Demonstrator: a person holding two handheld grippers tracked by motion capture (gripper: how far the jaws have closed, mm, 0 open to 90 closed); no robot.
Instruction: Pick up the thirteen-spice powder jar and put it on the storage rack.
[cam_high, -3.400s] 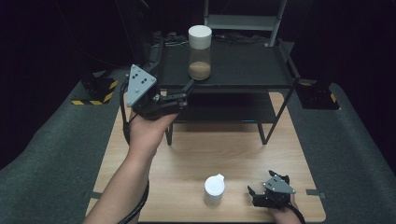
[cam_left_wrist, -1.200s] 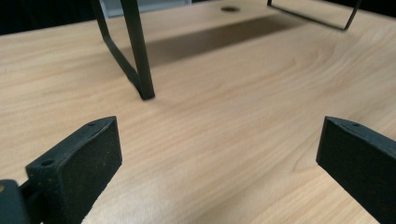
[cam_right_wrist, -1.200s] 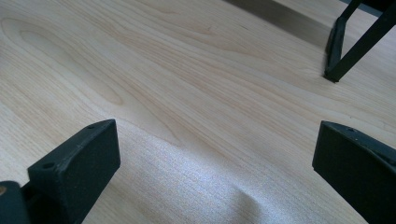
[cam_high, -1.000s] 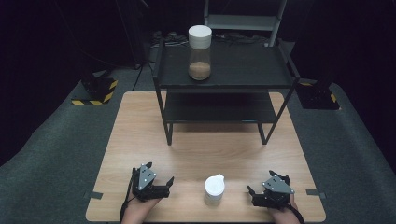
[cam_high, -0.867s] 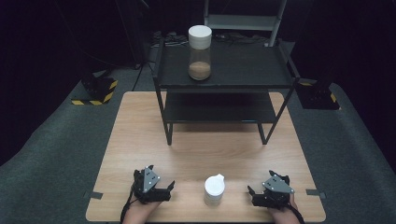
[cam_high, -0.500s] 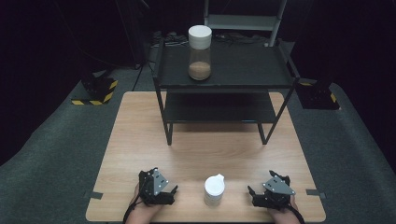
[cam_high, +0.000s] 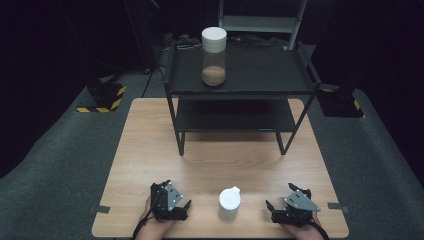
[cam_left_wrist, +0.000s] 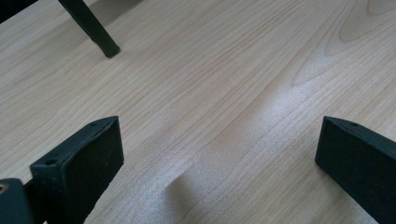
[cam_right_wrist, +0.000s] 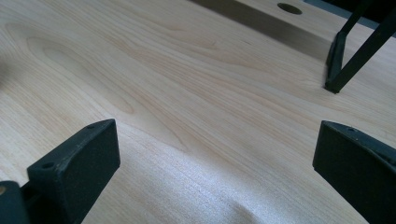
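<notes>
White-lidded small cup (cam_high: 229, 202), upright on the near edge of the bench (cam_high: 210, 165), midway between the two grippers and touching neither. Left gripper (cam_high: 184, 206) resting on the bench just left of the cup, held in a hand (cam_high: 152, 225) at the near edge; jaws spread wide, nothing but bare wood grain between them in the left gripper view (cam_left_wrist: 215, 140). Right gripper (cam_high: 270, 209) resting on the bench to the right of the cup, a little farther from it, grey plate on top; jaws likewise wide apart over bare wood in the right gripper view (cam_right_wrist: 212, 140). Black two-tier shelf rack (cam_high: 240, 92) standing at the far half of the bench, well apart from the cup. Tall clear jar (cam_high: 214, 57), white lid, brown granular fill at the bottom, upright on the rack's top shelf, left of centre. Grey carpet floor (cam_high: 60, 165) around the bench.
</notes>
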